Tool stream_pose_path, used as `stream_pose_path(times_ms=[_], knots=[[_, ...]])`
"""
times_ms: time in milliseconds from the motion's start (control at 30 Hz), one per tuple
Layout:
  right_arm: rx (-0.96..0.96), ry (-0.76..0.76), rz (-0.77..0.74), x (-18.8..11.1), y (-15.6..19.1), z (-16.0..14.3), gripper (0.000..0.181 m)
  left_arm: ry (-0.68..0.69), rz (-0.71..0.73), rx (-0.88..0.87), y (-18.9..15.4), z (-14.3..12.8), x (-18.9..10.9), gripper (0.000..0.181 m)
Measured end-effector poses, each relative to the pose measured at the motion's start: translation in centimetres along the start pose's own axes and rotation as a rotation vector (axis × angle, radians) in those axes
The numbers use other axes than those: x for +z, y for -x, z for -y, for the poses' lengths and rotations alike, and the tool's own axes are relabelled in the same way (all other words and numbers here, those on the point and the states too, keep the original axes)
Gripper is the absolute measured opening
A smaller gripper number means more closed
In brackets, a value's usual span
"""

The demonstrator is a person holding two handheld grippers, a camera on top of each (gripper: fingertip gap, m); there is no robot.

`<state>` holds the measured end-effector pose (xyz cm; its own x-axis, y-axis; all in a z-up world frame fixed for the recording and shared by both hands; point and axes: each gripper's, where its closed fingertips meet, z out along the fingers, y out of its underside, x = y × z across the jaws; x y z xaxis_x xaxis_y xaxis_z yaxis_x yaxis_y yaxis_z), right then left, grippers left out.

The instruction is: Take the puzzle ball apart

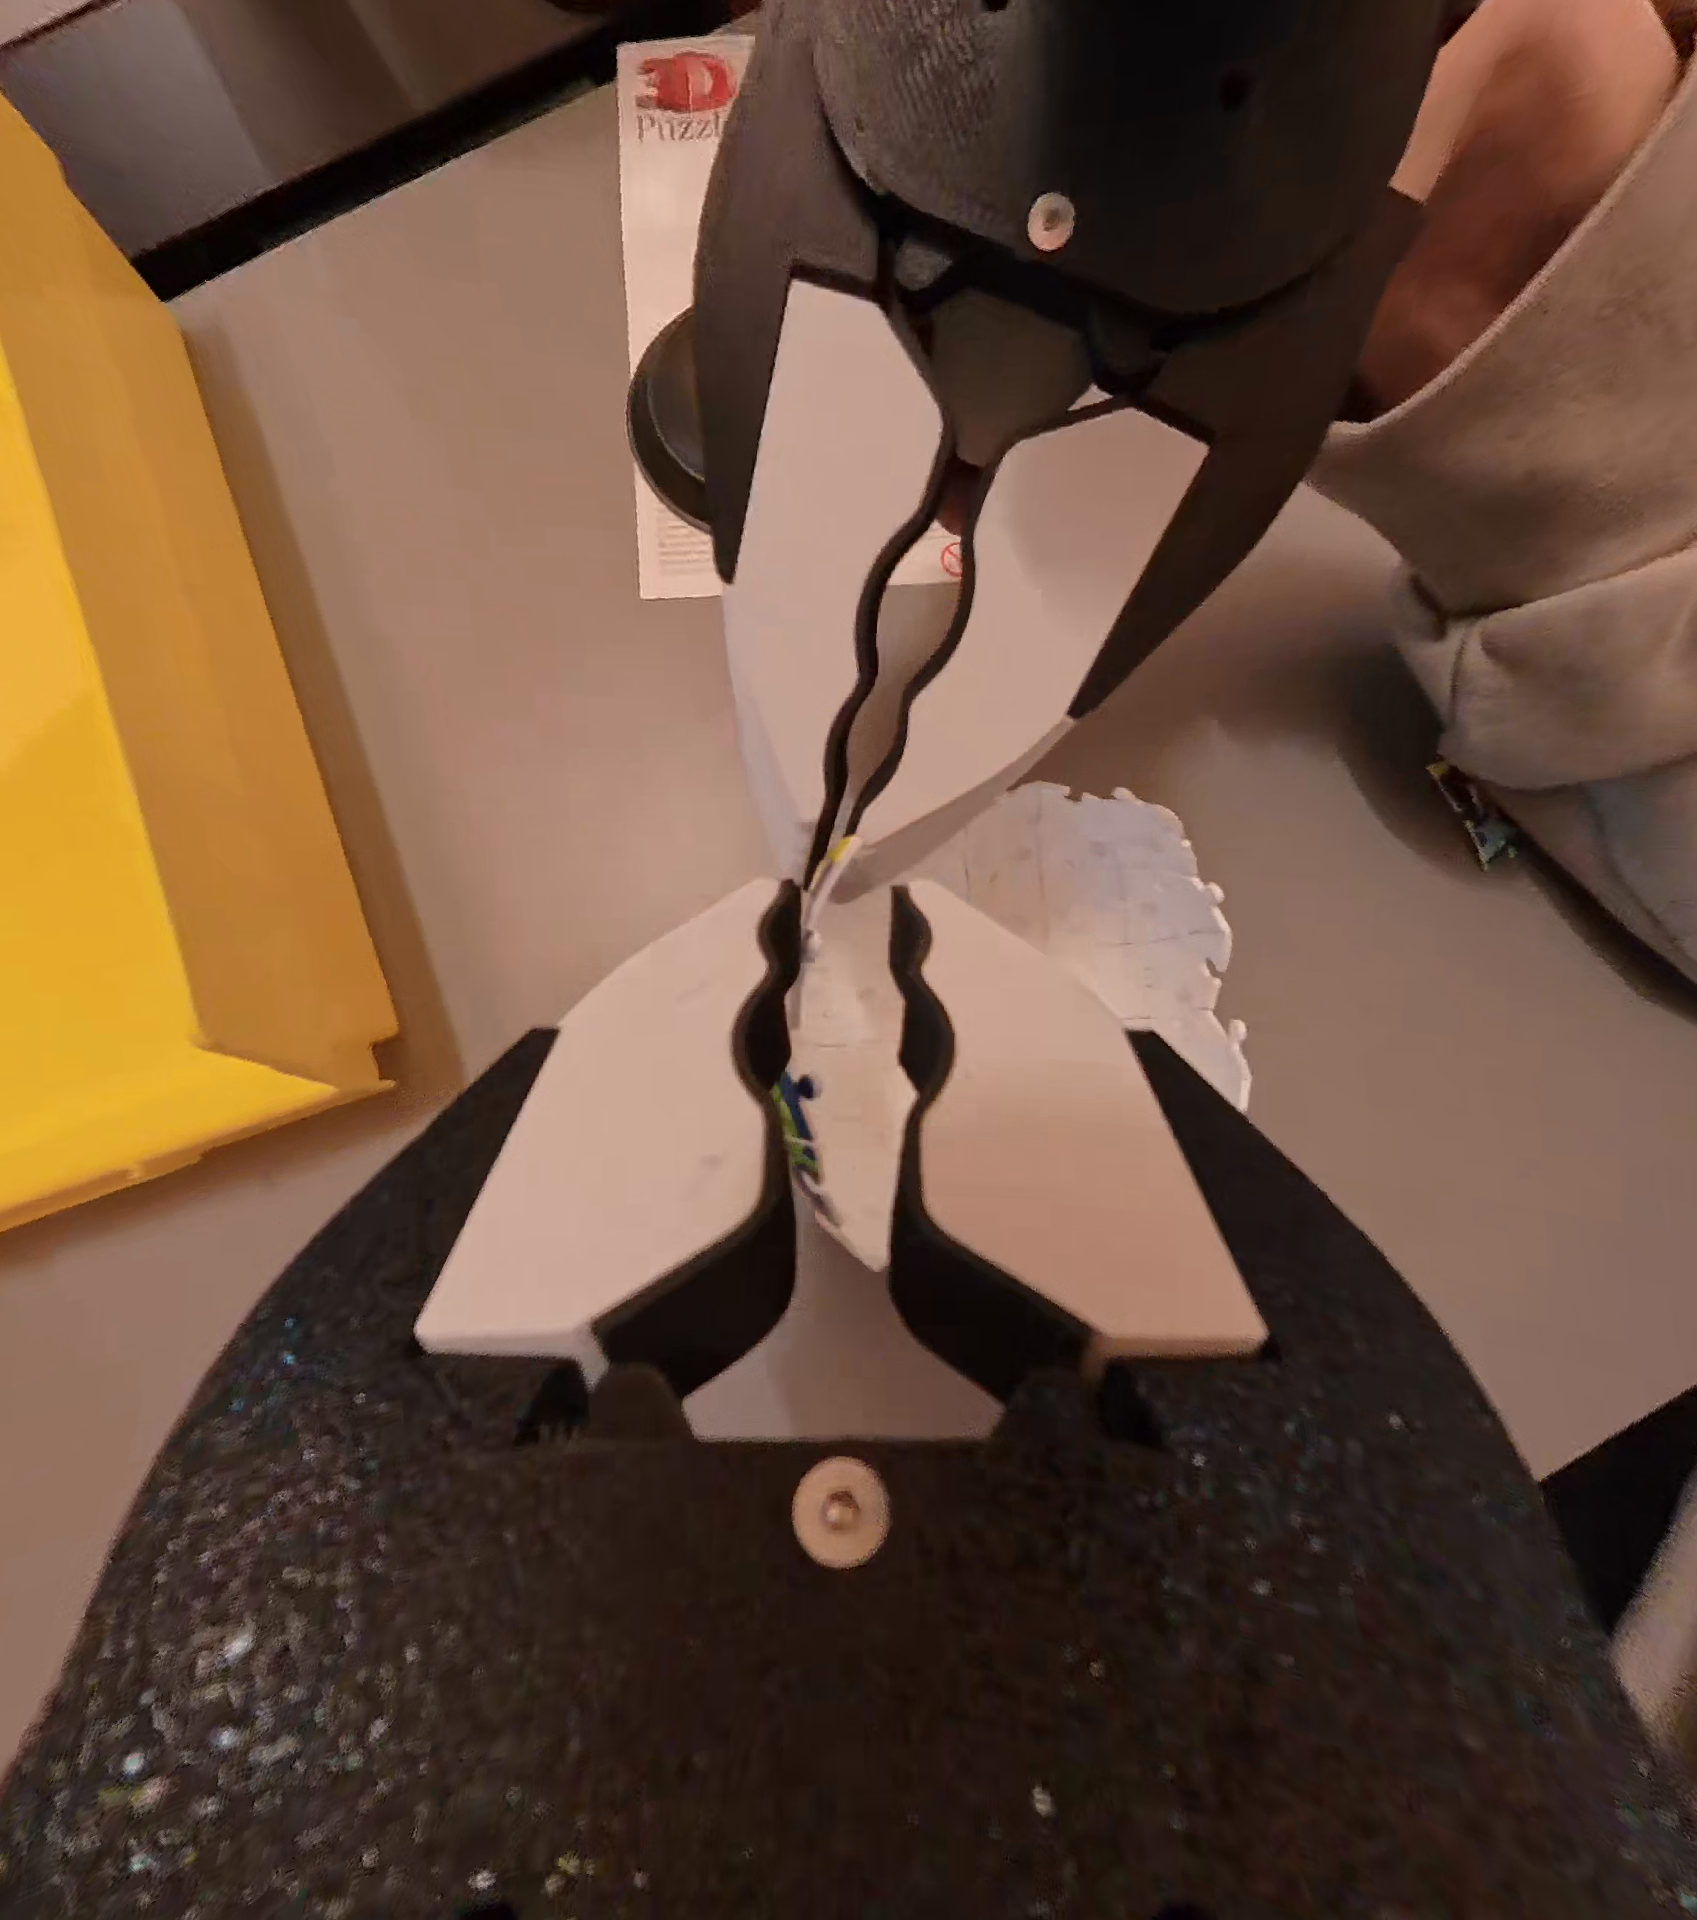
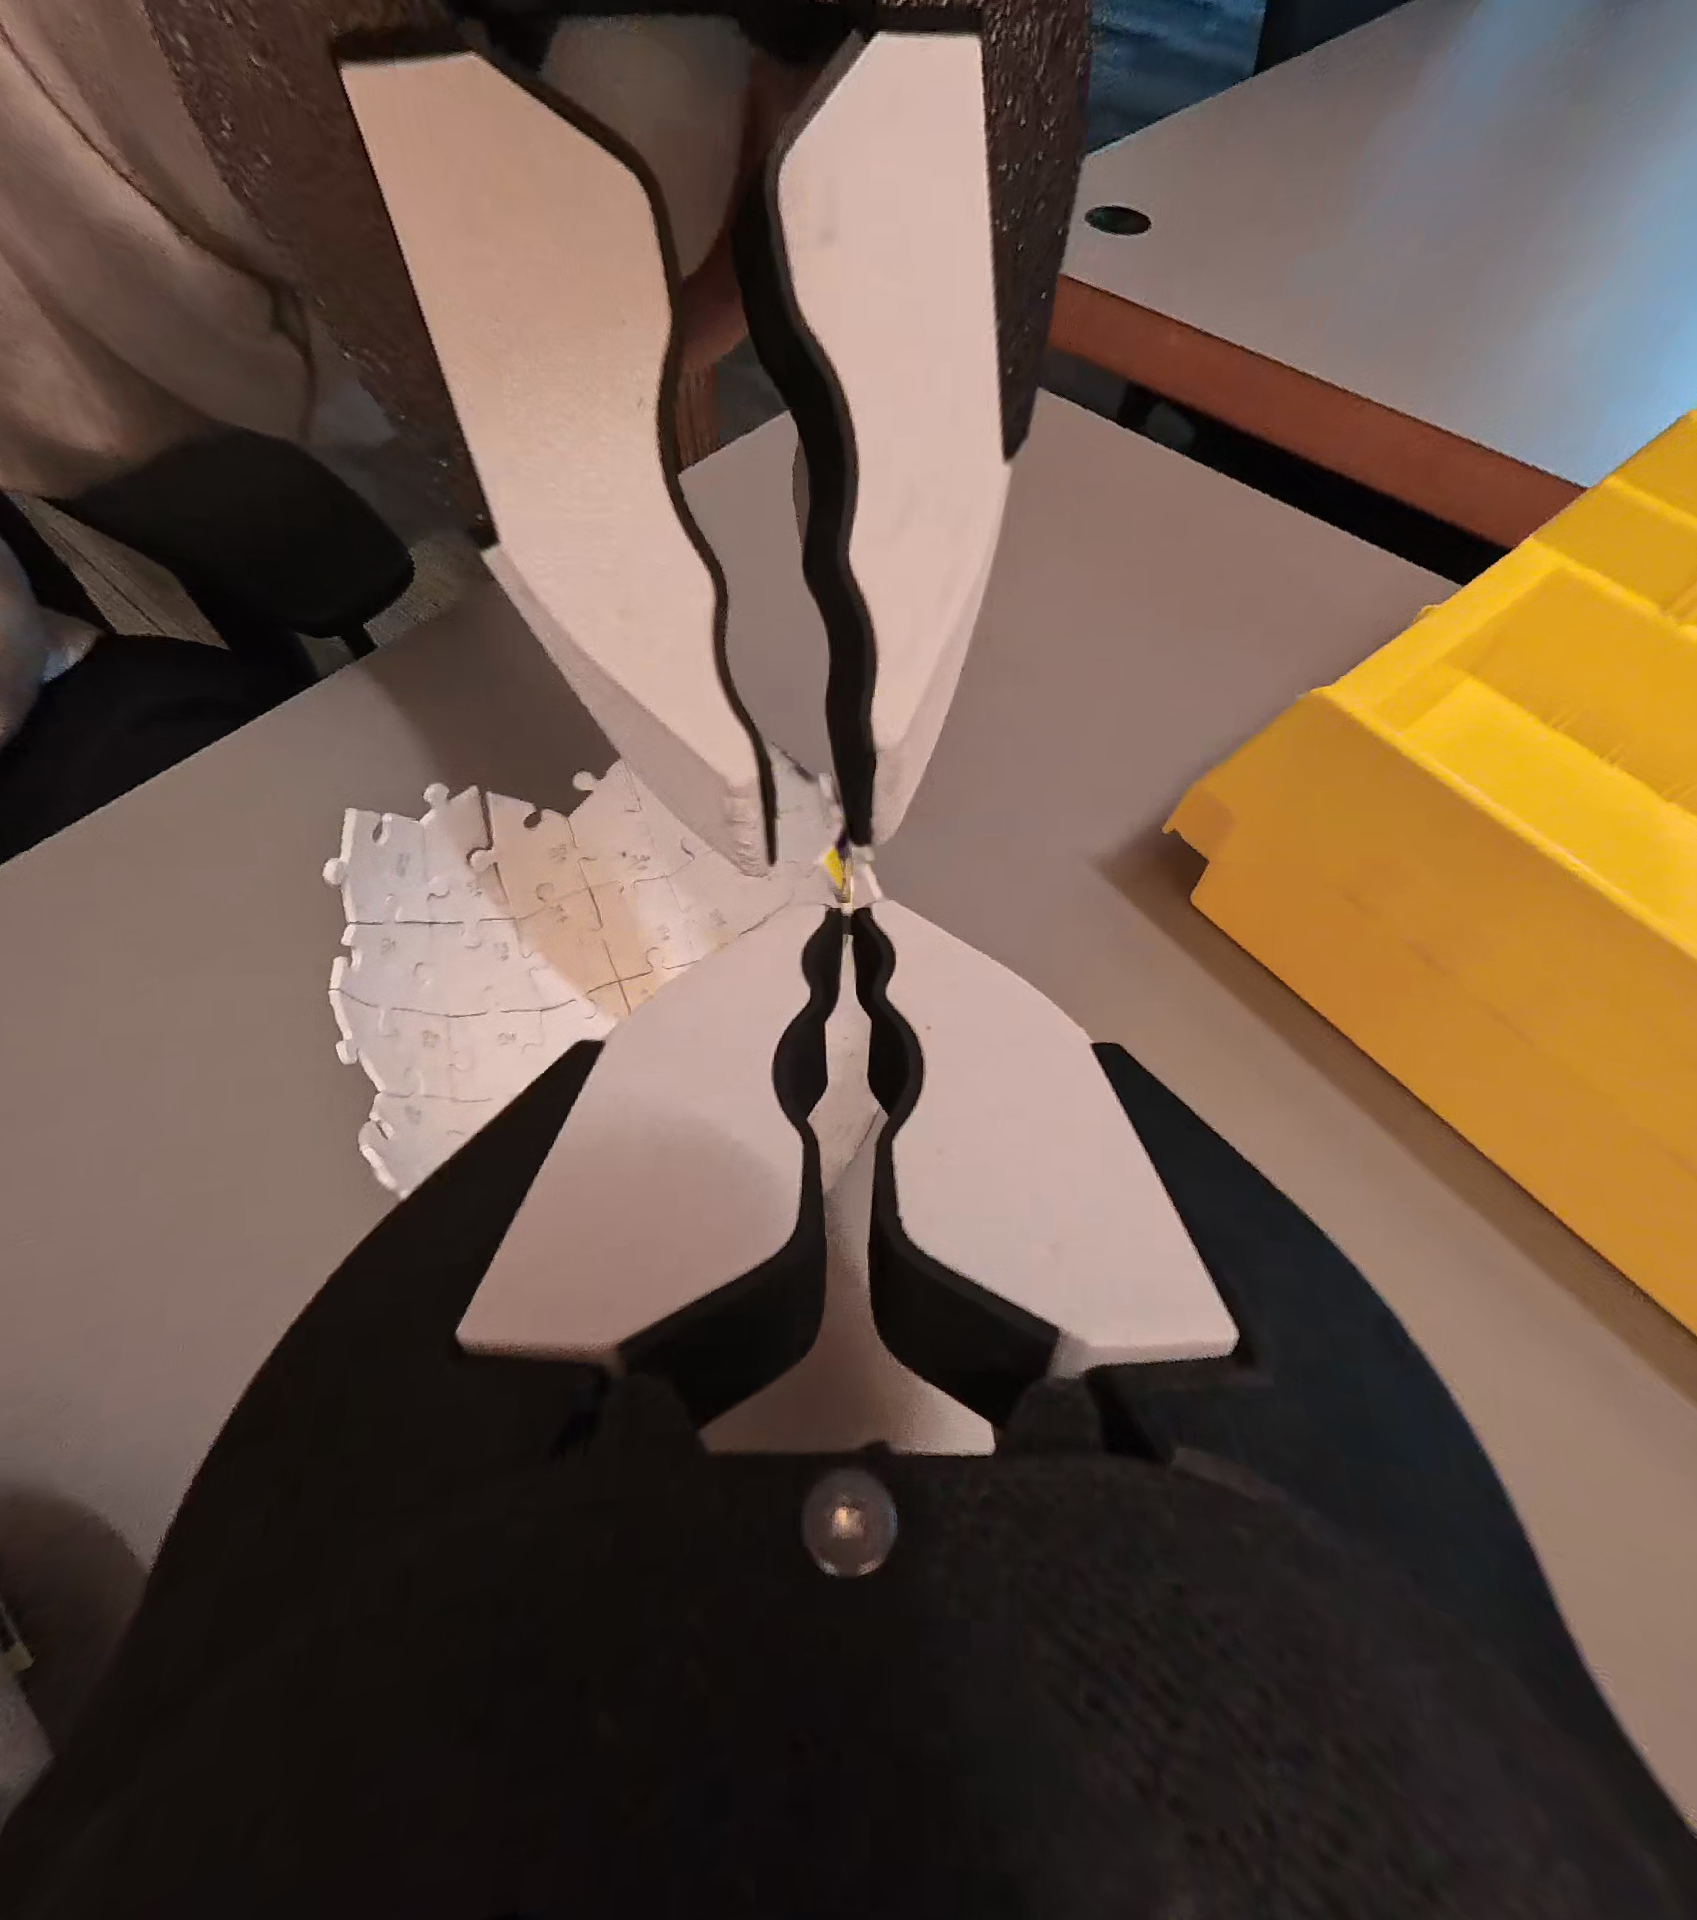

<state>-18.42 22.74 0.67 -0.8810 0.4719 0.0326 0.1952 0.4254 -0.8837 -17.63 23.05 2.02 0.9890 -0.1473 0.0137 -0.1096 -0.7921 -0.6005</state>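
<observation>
**Above the grey tabletop: puzzle ball partly dismantled, both grippers on its rim**

On the left part of the grey tabletop (image 1: pixel 511 644) lies a yellow plastic bin (image 1: pixel 44 675), in which no pieces can be seen. Toward the middle, the puzzle ball (image 2: pixel 491 935) survives only as an open, curved shell of interlocked white-backed pieces with a ragged edge; much of the sphere appears already removed, and the joined shell remains to be separated. The left gripper (image 1: pixel 844 914), black-bodied with white fingers, straddles the shell's rim; its tips stand slightly apart, and whether they truly clamp the shell cannot be told. The right gripper (image 2: pixel 849 920) is pinched together on one small piece with a yellow printed face (image 2: pixel 839 864) at the rim, judged mid-detachment. A white printed leaflet (image 1: pixel 662 312) under a dark round stand (image 1: pixel 667 426) lies toward the far edge. The shell's printed outer side and any loose pieces are hidden by the fingers.
</observation>
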Motion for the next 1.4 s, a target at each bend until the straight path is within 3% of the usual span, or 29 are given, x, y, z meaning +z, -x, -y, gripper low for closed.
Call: stream_pose_path(times_ms=[200,300,467,533,867,1133,1400], knots=[[0.012,-0.009,0.004,0.0,-0.1,-0.1,0.002,0.056,0.039,0.019,0.5,-0.7,0.4,0.005],[0.041,-0.101,-0.008,-1.1,-0.4,0.9,0.002,0.038,0.072,-0.001,1.2,-0.6,0.1,0.024],[0.090,-0.331,0.021,-2.9,-0.5,3.8,0.002,-0.034,0.038,-0.049,1.5,-0.1,-0.4,0.017],[0.117,-0.362,0.016,-3.2,-0.8,4.0,0.002,-0.106,0.014,-0.030,1.2,0.8,-0.9,0.000],[0.146,-0.447,0.022,-4.1,-1.2,4.9,0.003,-0.290,-0.020,0.027,0.6,3.0,-2.4,0.004],[0.147,-0.357,0.000,-3.3,-1.4,3.7,0.002,-0.264,0.024,0.023,1.2,2.5,-2.1,0.004],[0.043,0.035,-0.020,-1.3,-0.3,-0.7,0.002,-0.170,0.023,0.039,0.5,1.8,-1.5,0.020]])
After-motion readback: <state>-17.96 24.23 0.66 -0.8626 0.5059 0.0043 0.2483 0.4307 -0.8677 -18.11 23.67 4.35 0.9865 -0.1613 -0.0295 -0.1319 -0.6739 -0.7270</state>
